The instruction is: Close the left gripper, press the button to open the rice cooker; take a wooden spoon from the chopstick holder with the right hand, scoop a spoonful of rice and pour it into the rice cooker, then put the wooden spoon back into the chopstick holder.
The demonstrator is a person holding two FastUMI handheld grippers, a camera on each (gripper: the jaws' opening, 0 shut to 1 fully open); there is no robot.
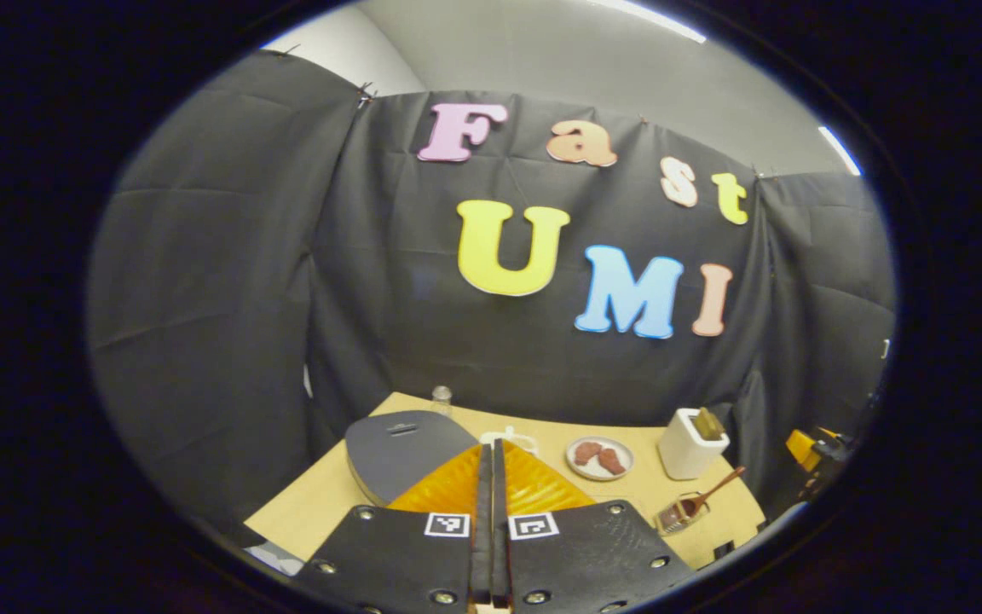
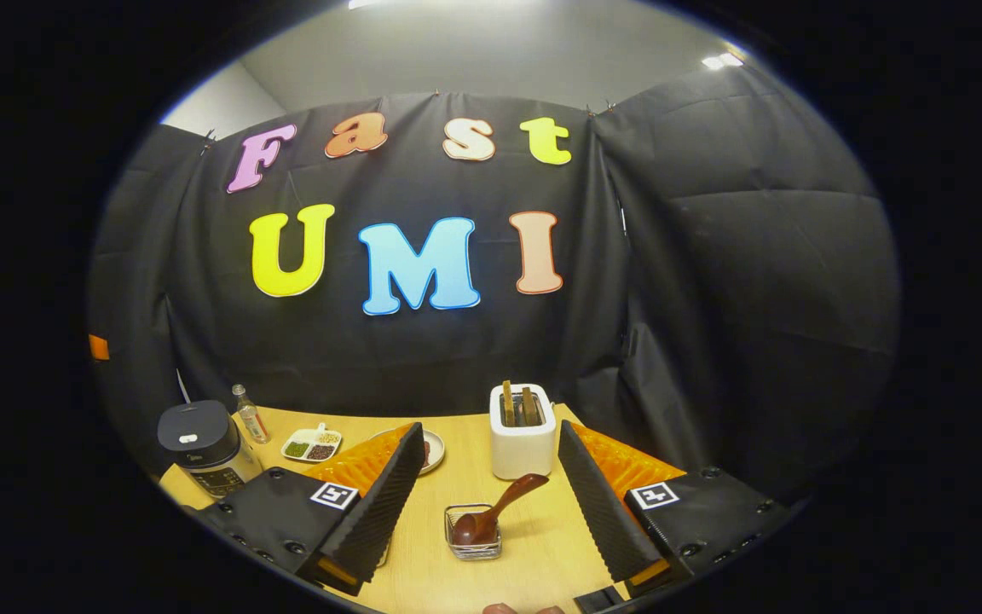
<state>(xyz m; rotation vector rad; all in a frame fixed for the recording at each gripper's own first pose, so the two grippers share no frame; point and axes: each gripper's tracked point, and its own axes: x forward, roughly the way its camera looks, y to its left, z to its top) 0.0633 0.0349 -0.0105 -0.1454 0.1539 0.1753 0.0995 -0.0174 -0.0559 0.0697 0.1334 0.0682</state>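
The rice cooker (image 2: 201, 448) stands at the table's left end with its grey lid (image 1: 406, 456) down. My left gripper (image 1: 491, 452) is shut with nothing between its fingers, hovering just right of the lid. The wooden spoon (image 2: 499, 507) leans with its bowl in a small wire holder (image 2: 472, 537), handle pointing up and right. My right gripper (image 2: 488, 435) is open, its fingers spread either side of the spoon and holder, some way short of them. From the left gripper view, the spoon (image 1: 708, 495) lies at the table's right end.
A white box (image 2: 522, 435) with brown upright pieces stands behind the spoon. Also on the table are a plate of meat pieces (image 1: 599, 458), a white sectioned dish of grains (image 2: 312, 443) and a small bottle (image 2: 250, 414). Black cloth walls close in the wooden table (image 2: 542, 546).
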